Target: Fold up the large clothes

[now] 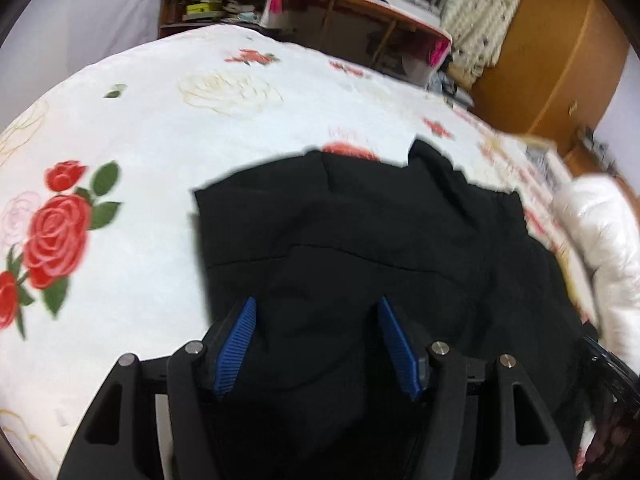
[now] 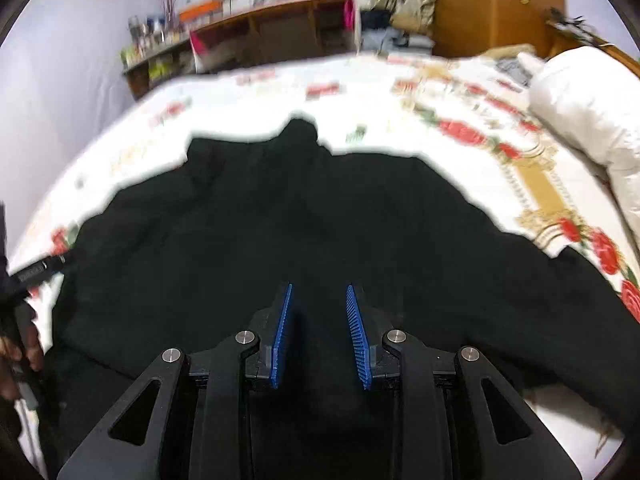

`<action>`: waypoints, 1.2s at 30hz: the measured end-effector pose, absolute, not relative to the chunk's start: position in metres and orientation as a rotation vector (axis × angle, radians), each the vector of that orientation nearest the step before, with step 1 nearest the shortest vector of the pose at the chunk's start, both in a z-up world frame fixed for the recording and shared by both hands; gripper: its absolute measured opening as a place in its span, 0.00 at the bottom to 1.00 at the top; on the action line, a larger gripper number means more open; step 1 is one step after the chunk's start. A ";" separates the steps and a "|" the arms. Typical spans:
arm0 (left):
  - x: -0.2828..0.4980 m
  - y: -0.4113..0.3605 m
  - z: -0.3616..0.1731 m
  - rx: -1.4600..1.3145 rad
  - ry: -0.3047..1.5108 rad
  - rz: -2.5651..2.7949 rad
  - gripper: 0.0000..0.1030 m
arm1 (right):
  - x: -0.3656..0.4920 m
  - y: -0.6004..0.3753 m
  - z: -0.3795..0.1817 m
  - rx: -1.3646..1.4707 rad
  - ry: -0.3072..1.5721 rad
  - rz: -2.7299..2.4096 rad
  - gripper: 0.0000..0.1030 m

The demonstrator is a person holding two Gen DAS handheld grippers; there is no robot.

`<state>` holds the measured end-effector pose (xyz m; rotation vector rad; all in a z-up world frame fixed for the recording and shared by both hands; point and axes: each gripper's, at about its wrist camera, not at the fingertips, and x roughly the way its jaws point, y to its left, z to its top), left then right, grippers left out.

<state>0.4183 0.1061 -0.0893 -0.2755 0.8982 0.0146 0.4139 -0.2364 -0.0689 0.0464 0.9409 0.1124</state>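
Note:
A large black garment lies spread and rumpled on a white bedsheet printed with red roses. My left gripper hangs over its near left part. Its blue pads stand wide apart, with dark cloth under them and nothing visibly pinched. My right gripper is over the garment's near middle. Its pads are close together and black cloth fills the narrow gap between them. The left tool and a hand show at the left edge of the right wrist view.
A white puffy quilted bundle lies on the bed to the right of the garment. Beyond the bed stand a wooden desk with shelves and an orange-brown wardrobe.

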 end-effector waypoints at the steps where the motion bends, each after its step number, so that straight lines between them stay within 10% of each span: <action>1: 0.419 0.100 -0.094 -0.240 0.897 0.023 0.65 | 0.422 -0.238 -0.081 0.042 0.980 0.094 0.27; 36: 0.182 0.029 -0.049 -0.074 0.945 -0.068 0.57 | 0.197 -0.277 -0.036 0.043 0.909 -0.046 0.43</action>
